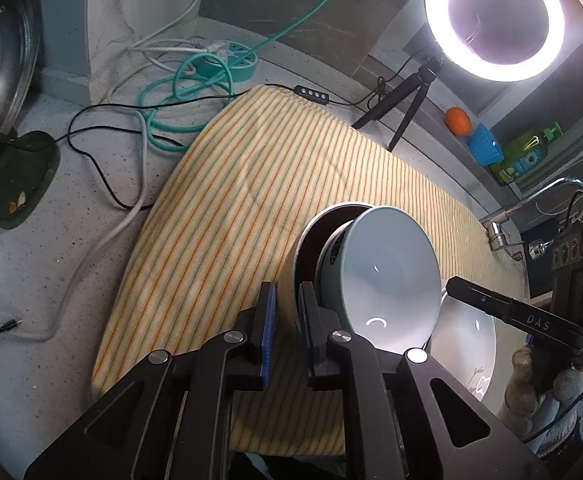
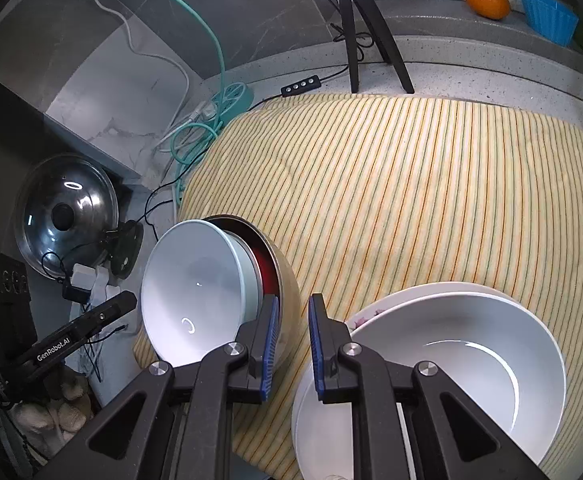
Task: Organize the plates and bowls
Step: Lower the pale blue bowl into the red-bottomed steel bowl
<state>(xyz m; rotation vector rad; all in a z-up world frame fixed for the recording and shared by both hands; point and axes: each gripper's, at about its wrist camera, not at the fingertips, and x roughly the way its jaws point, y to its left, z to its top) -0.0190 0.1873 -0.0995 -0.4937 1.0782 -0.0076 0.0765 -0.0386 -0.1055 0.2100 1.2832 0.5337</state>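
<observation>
Left gripper [image 1: 287, 312] clamped on metal bowl [image 1: 291, 264] rim, tilted, pale bowl [image 1: 387, 276] nested inside, above striped cloth [image 1: 251, 184]. Right gripper [image 2: 293, 320] empty, part-open, probably nearing white plates [image 2: 451, 352].

Bare striped cloth [image 2: 431, 184] ahead — tripod [image 2: 365, 32] behind.

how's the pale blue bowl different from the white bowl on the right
The pale blue bowl is tipped on its side, nested in a cream bowl; the white bowl sits upright on a plate. The white bowl looks wider and shallower. Both are empty and glossy.
</observation>
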